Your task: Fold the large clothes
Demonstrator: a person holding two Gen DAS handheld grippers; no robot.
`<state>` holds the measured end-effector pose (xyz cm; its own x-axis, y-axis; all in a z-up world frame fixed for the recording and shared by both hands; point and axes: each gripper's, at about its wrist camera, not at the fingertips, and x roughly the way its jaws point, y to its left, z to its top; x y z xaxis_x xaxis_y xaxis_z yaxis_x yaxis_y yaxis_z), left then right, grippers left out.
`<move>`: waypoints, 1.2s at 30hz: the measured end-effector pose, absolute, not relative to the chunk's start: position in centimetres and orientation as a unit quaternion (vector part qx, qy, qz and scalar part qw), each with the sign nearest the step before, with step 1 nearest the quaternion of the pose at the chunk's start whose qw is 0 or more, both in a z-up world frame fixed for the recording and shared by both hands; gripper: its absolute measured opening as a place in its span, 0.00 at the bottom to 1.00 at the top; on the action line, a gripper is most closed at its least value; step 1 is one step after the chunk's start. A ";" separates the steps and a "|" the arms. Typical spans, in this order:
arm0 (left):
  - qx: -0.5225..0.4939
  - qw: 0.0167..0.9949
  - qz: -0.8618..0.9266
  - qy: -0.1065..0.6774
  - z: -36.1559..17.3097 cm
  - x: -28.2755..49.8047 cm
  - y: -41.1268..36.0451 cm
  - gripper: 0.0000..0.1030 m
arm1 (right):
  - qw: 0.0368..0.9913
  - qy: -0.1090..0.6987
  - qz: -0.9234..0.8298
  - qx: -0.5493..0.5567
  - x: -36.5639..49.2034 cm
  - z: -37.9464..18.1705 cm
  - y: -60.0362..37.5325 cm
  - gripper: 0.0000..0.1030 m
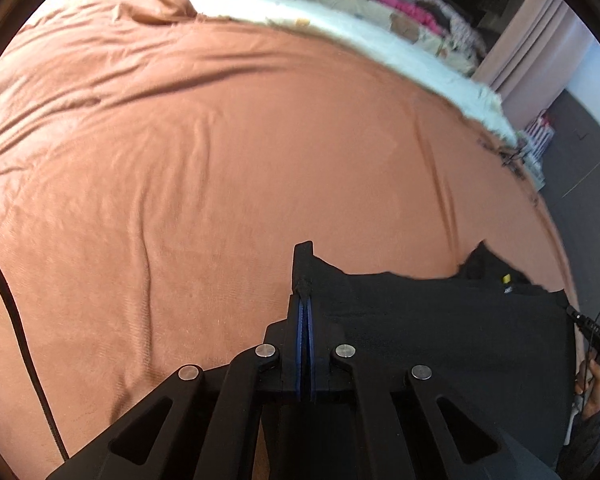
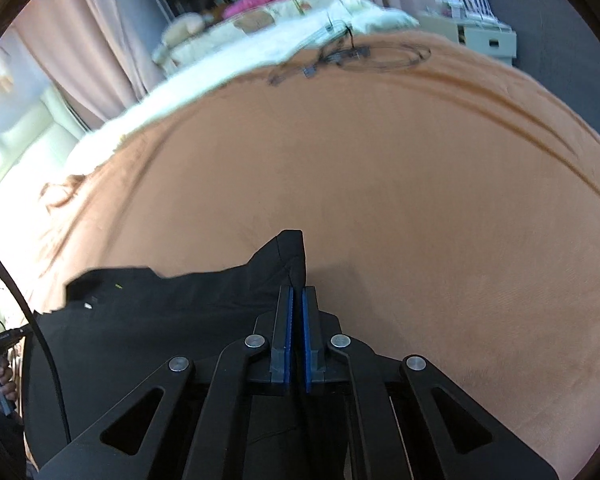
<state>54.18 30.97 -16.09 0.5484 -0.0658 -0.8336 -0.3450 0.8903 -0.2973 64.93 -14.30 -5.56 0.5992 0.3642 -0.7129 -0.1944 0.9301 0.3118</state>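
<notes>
A black garment point(image 1: 440, 320) hangs stretched between my two grippers above a bed with an orange-brown cover point(image 1: 220, 160). My left gripper point(image 1: 305, 300) is shut on the garment's left corner, whose tip sticks up past the blue pads. In the right wrist view the same garment point(image 2: 160, 312) spreads to the left, and my right gripper point(image 2: 296, 300) is shut on its right corner, with cloth poking up between the fingers. The top edge of the garment sags between the two holds. The lower part hangs hidden below the grippers.
A white fluffy blanket point(image 1: 380, 40) lies along the far edge of the bed. Black cables point(image 2: 348, 56) lie on the cover near that edge. Pink curtains point(image 2: 80, 40), piled clothes point(image 2: 256, 0) and a white storage unit point(image 2: 484, 36) stand beyond the bed.
</notes>
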 end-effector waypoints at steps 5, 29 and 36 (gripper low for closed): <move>-0.216 0.846 0.095 0.478 -15.8 53.3 30.8 0.17 | 0.884 0.431 0.149 0.101 63.7 -4.8 -14.8 0.12; -0.238 0.866 0.070 0.433 -8.4 36.8 23.5 0.53 | 0.886 0.412 0.205 0.065 46.1 3.3 -15.2 0.53; -0.199 0.867 0.047 0.455 -9.5 34.7 18.3 0.53 | 0.869 0.438 0.230 0.025 42.5 2.9 -12.6 0.53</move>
<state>34.70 18.29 -9.47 0.5823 -0.1001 -0.8068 -0.2619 0.9164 -0.3028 42.46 -12.59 2.88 0.5113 0.4216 -0.7489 -0.3773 0.8931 0.2451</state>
